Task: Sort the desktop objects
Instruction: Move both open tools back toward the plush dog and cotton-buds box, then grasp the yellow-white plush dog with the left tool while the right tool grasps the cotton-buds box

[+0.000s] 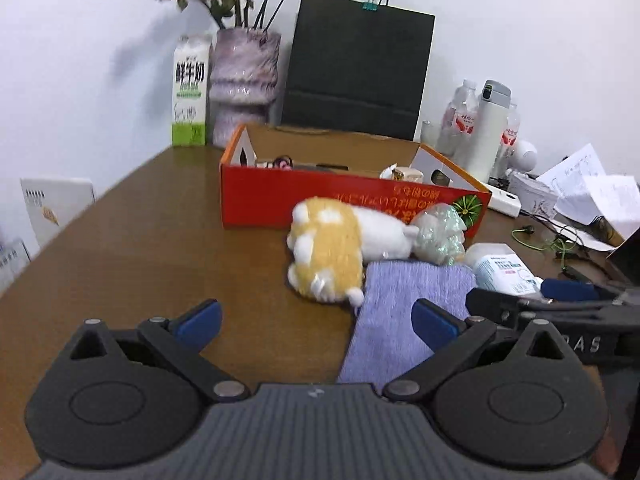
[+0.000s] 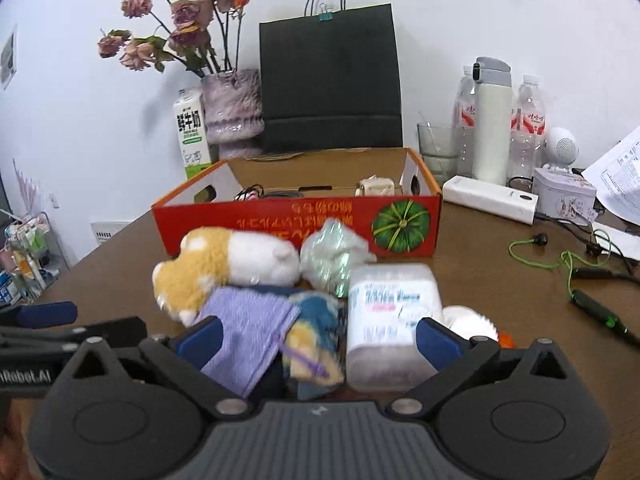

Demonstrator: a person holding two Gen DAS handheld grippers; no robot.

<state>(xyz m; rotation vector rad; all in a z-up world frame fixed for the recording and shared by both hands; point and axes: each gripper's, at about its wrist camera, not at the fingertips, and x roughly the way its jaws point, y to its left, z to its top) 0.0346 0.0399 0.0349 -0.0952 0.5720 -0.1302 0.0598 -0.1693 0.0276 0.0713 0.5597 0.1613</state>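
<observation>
A heap of small things lies on the brown desk in front of a red cardboard box (image 1: 352,194) (image 2: 280,228). It holds a yellow and white plush toy (image 1: 332,252) (image 2: 224,268), a shiny crumpled wrapper (image 1: 440,232) (image 2: 332,256), a purple cloth (image 1: 400,308) (image 2: 248,328), a clear plastic container with a label (image 1: 504,272) (image 2: 384,320) and a blue and yellow fabric piece (image 2: 316,336). My left gripper (image 1: 316,320) stands open just short of the plush and the cloth. My right gripper (image 2: 318,340) is open, its jaws spanning the cloth, the fabric piece and the container without pressing them.
Behind the box stand a milk carton (image 1: 190,92), a vase of dried roses (image 1: 244,84), a black paper bag (image 1: 356,68), water bottles and a white flask (image 2: 492,120). A power bank (image 2: 492,198), cables, a tin and papers crowd the right side.
</observation>
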